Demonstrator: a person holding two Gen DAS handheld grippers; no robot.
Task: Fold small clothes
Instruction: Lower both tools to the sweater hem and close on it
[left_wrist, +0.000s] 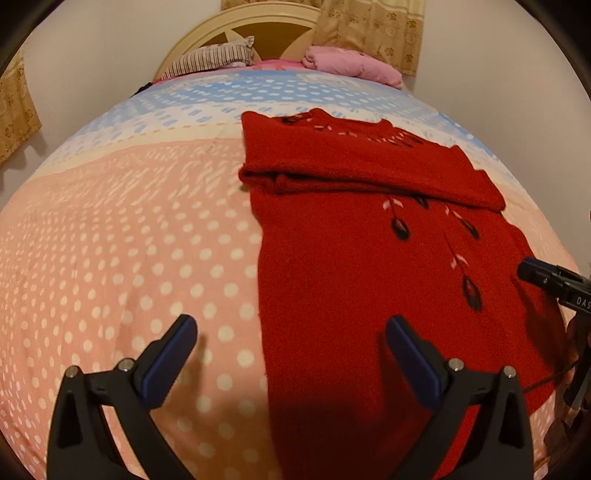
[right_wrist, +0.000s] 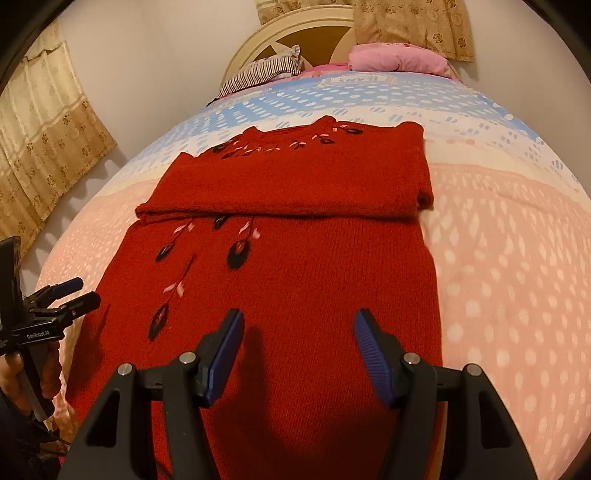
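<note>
A red knitted sweater (left_wrist: 343, 266) with black and pink leaf embroidery lies flat on the bed; its sleeves are folded across the chest in a band (left_wrist: 369, 173). It also shows in the right wrist view (right_wrist: 295, 288). My left gripper (left_wrist: 291, 328) is open and empty, above the sweater's left lower edge. My right gripper (right_wrist: 298, 321) is open and empty, above the sweater's lower middle. The right gripper also shows at the right edge of the left wrist view (left_wrist: 546, 277). The left gripper shows at the left edge of the right wrist view (right_wrist: 70, 291).
The bed cover (left_wrist: 129, 258) is pink with white dots, blue further back. A striped pillow (left_wrist: 218, 57) and a pink pillow (left_wrist: 354, 64) lie by the cream headboard (left_wrist: 207, 29). Beige curtains (right_wrist: 44, 129) hang on the walls.
</note>
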